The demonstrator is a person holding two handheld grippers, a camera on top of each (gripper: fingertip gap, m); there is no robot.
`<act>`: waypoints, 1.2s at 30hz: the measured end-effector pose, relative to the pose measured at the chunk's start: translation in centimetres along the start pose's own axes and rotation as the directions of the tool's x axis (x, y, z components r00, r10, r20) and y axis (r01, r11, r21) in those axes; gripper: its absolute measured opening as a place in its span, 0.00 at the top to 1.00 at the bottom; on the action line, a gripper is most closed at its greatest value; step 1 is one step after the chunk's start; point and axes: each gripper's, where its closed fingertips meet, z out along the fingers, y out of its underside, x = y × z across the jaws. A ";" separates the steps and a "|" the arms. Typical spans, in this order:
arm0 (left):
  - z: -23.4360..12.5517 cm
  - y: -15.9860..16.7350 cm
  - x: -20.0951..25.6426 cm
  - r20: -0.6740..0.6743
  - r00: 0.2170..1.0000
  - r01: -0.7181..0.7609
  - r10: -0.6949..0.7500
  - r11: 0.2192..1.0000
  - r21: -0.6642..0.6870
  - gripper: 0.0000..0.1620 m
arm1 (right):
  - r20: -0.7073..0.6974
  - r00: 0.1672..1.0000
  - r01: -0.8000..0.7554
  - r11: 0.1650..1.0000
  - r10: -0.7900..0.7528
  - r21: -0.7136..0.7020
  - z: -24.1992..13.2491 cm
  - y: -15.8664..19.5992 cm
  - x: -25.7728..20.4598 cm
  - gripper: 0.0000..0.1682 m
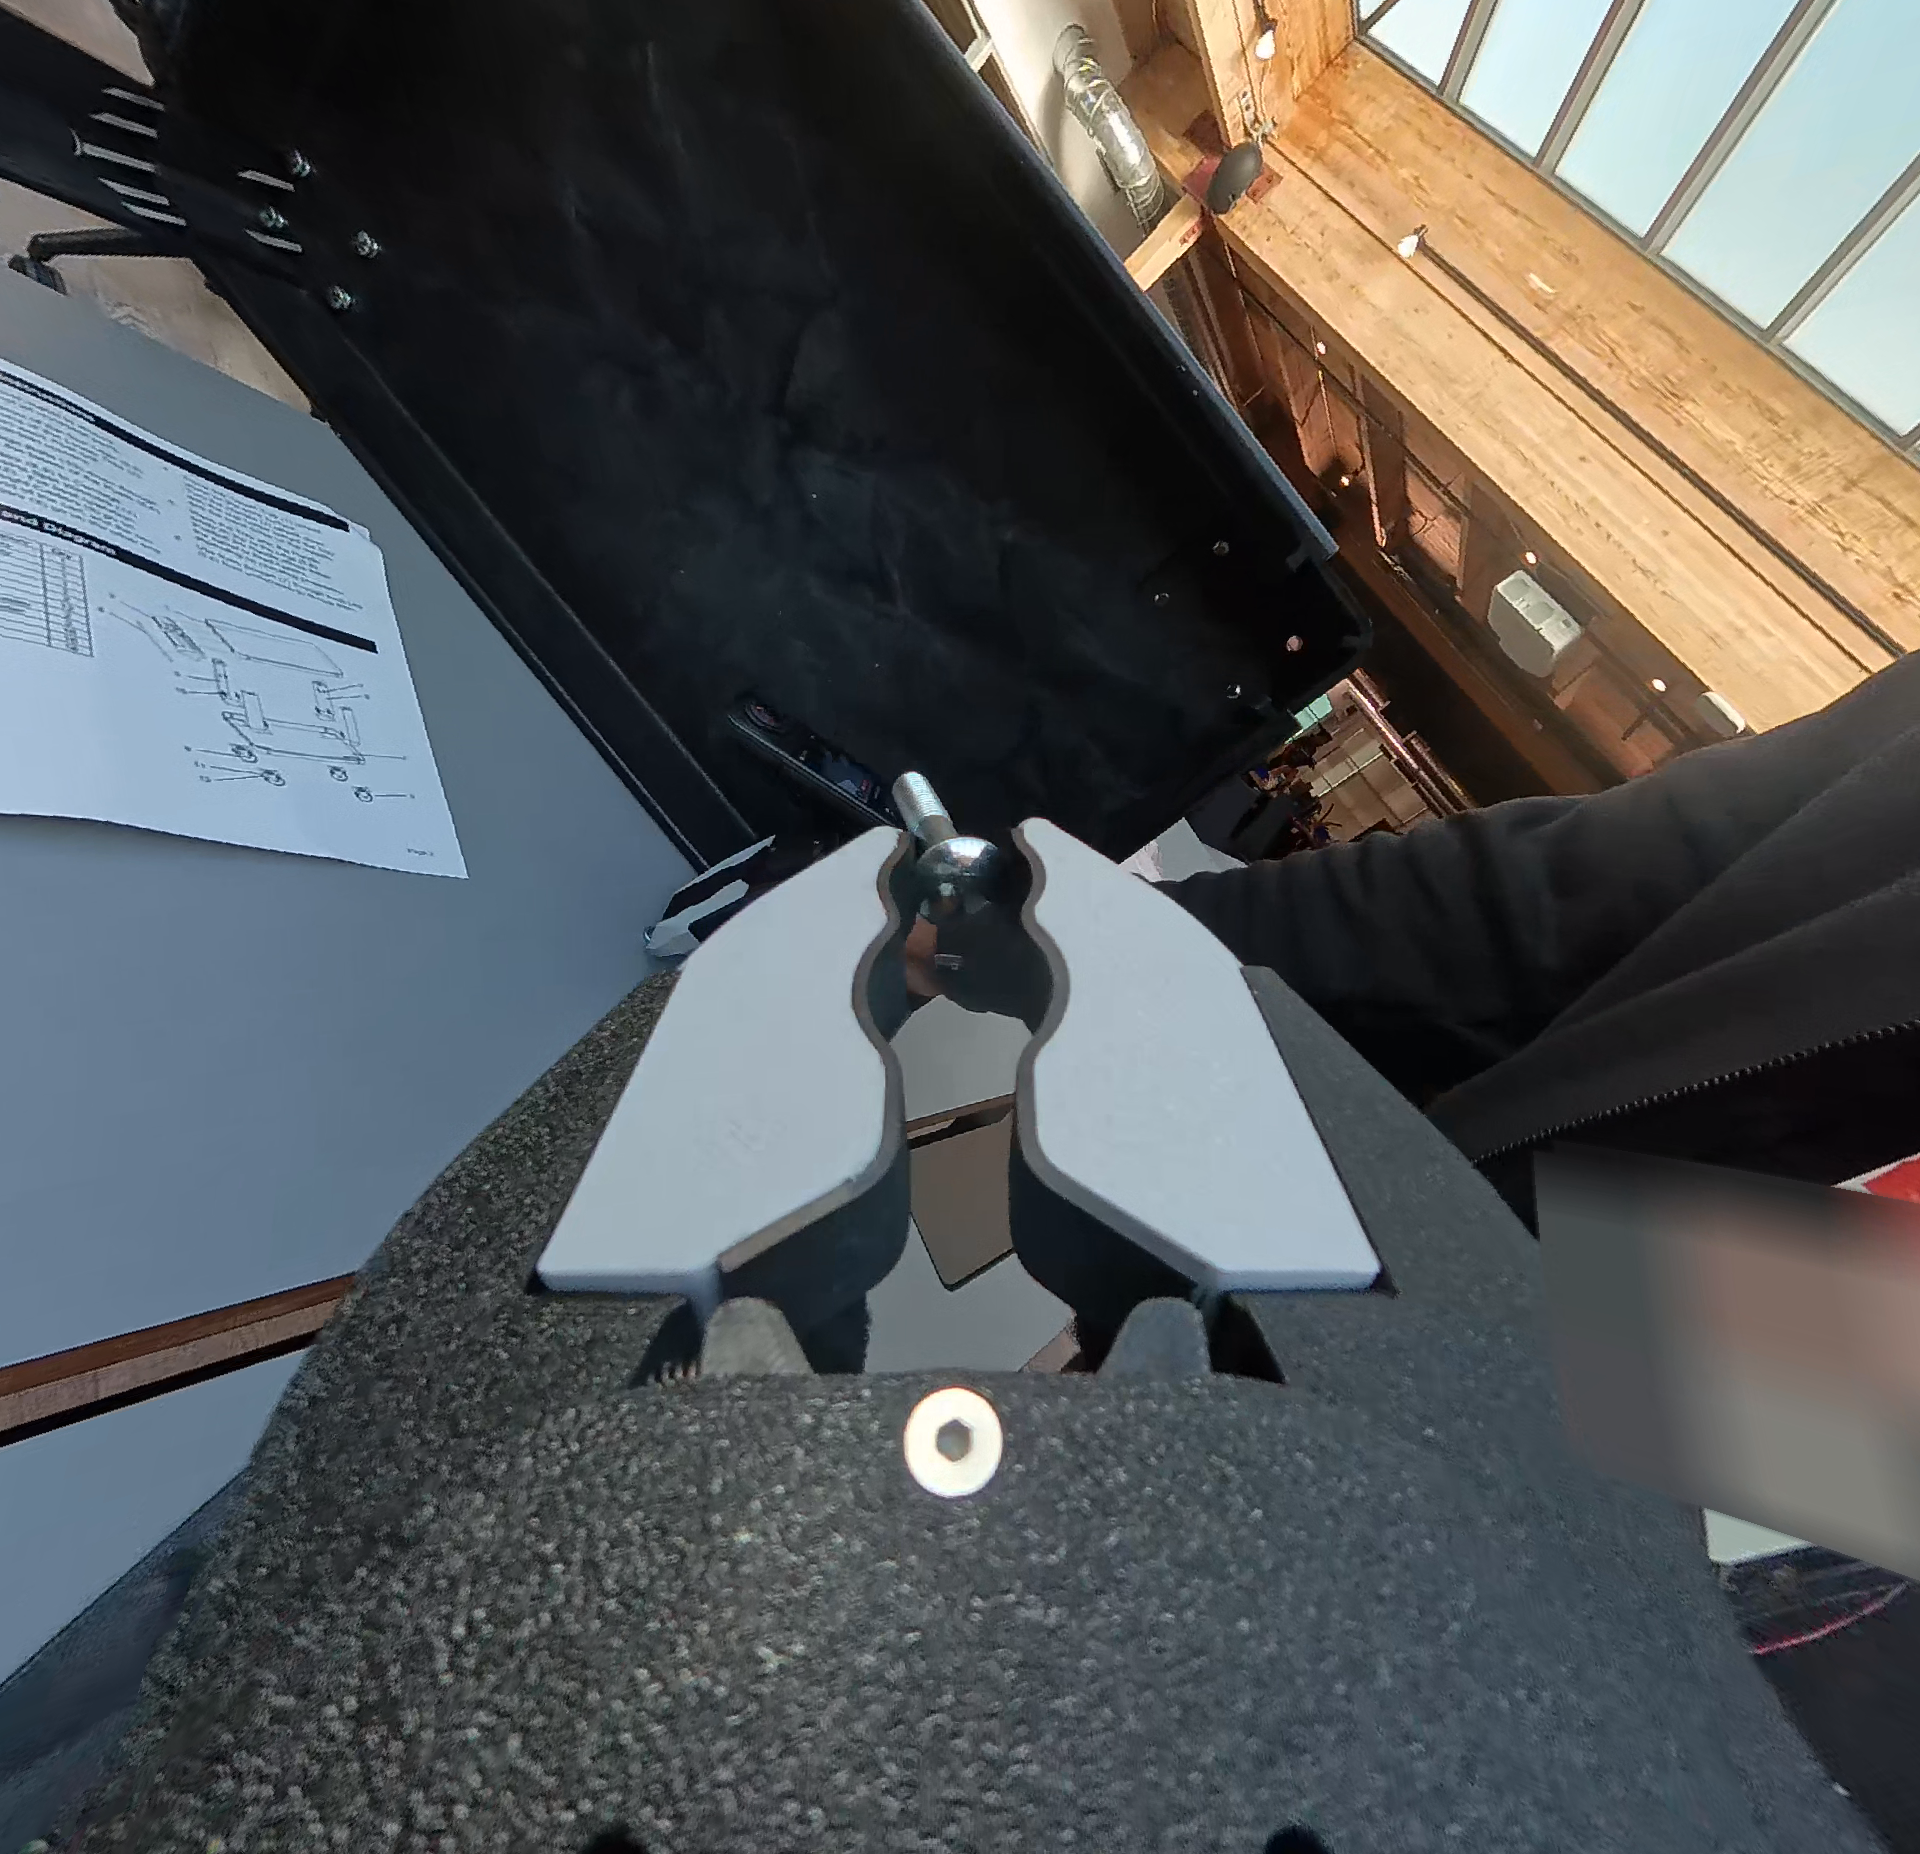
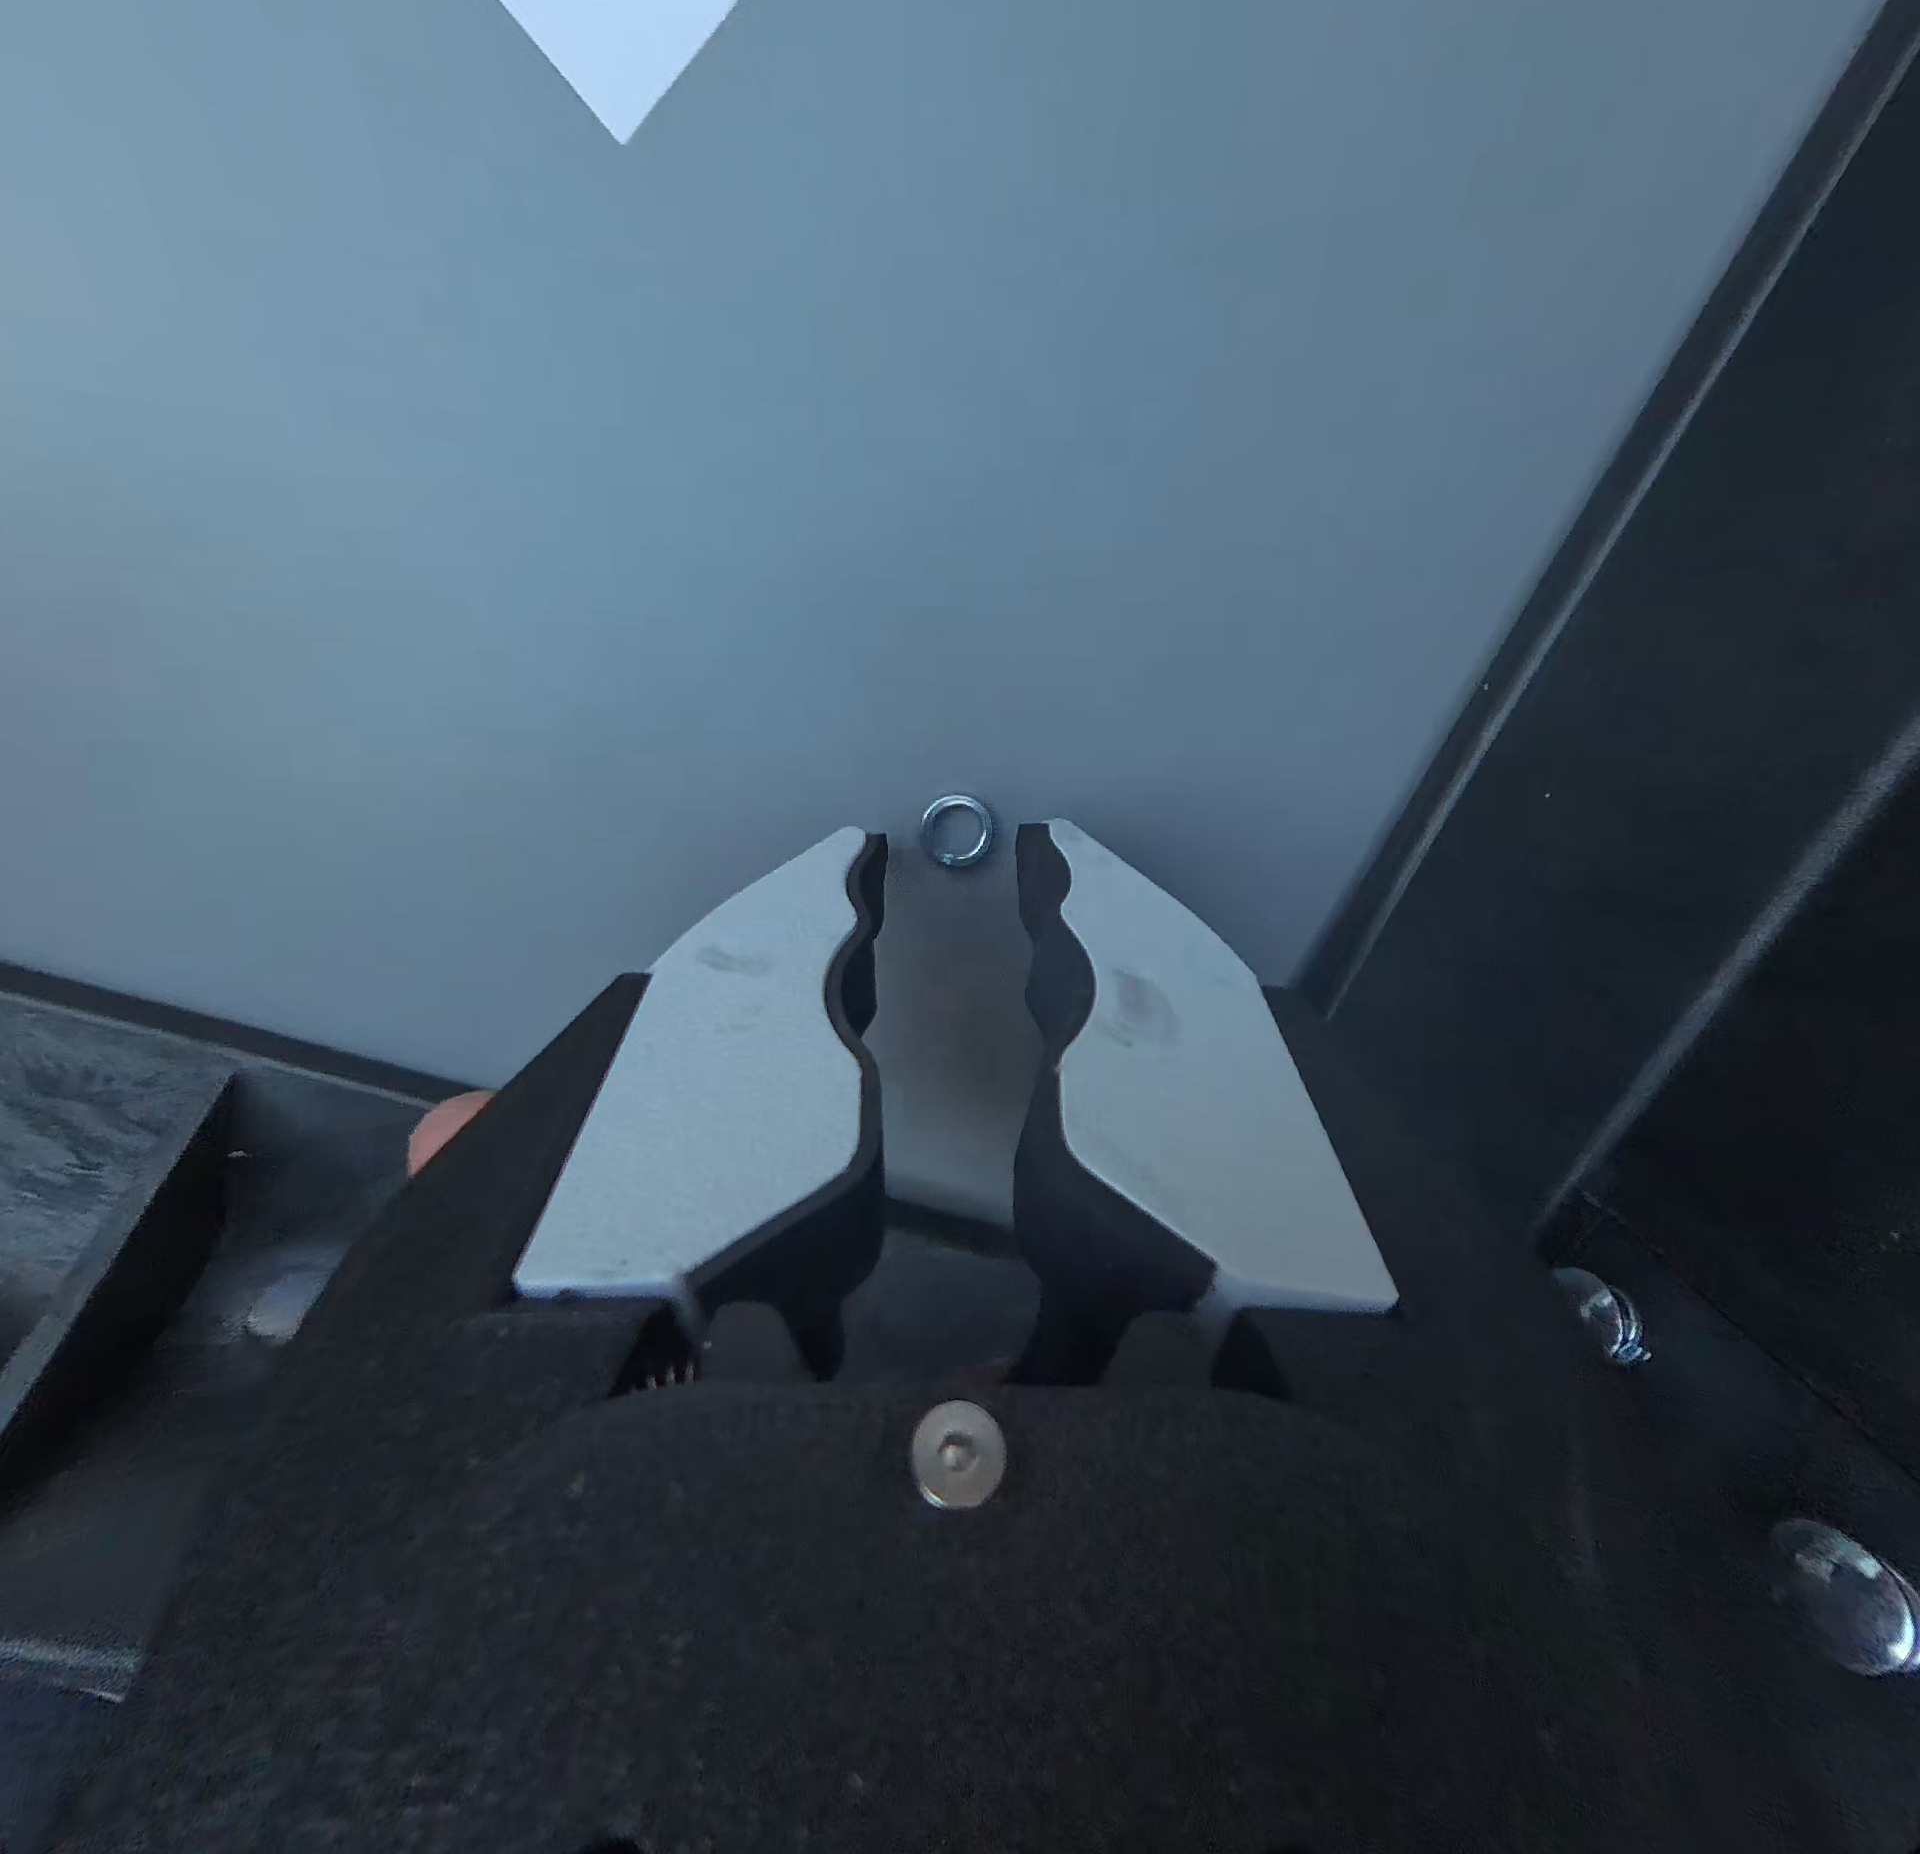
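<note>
A: What is being hidden or cut off?
B: The bolt's (image 1: 940, 848) head is being clamped between the left gripper's (image 1: 956, 854) tips; only its thread is being shown.

A: And the open room?
B: The right gripper (image 2: 954, 848) is being held slightly parted, empty, around a small ring (image 2: 956, 830) on the grey table (image 2: 520, 505), beside the black panel's (image 2: 1662, 765) edge.

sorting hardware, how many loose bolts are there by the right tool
2 bolts lie at the right edge of the right wrist view: one above, one below, by the black panel. Others may be hidden under the tool.
</note>
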 end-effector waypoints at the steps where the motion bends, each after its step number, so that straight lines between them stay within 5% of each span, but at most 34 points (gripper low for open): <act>1: 0.4 -0.1 -0.1 0.001 1.000 0.001 -0.001 1.000 -0.002 0.90 | 0.006 1.000 -0.001 1.000 0.001 -0.004 0.2 0.1 0.0 0.85; 36: 1.9 -0.3 0.5 -0.019 1.000 0.011 -0.011 1.000 -0.017 0.90 | 0.054 0.998 -0.027 1.000 0.028 -0.016 0.3 0.4 -0.6 0.93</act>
